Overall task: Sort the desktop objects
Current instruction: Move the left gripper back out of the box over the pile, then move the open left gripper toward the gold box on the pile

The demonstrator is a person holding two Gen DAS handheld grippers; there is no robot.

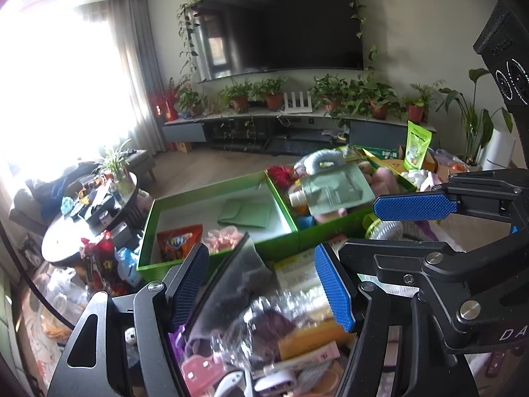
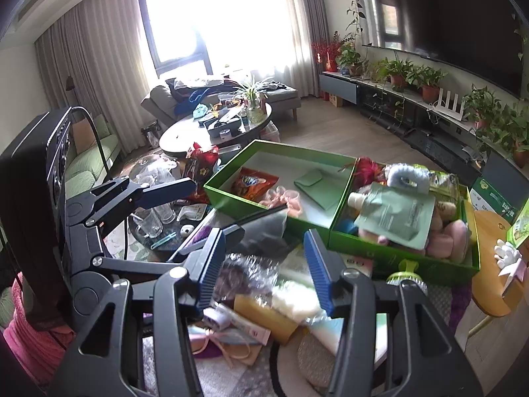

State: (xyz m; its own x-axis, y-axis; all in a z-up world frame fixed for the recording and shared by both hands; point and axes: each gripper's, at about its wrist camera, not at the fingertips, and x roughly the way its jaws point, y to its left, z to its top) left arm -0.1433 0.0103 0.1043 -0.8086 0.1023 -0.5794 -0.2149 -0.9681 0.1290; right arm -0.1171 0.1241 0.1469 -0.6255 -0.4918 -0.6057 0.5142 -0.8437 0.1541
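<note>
On the cluttered table (image 2: pixel 489 284), green box (image 2: pixel 274 195); both tools (image 1: pixel 264 284) (image 2: pixel 261 264) gape, empty

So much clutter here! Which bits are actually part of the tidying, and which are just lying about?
Part of the job:
- green box
- orange snack packet
- green spout pouch
- loose pile under the tools

Lying about:
- television
- potted plants
- round coffee table
</note>
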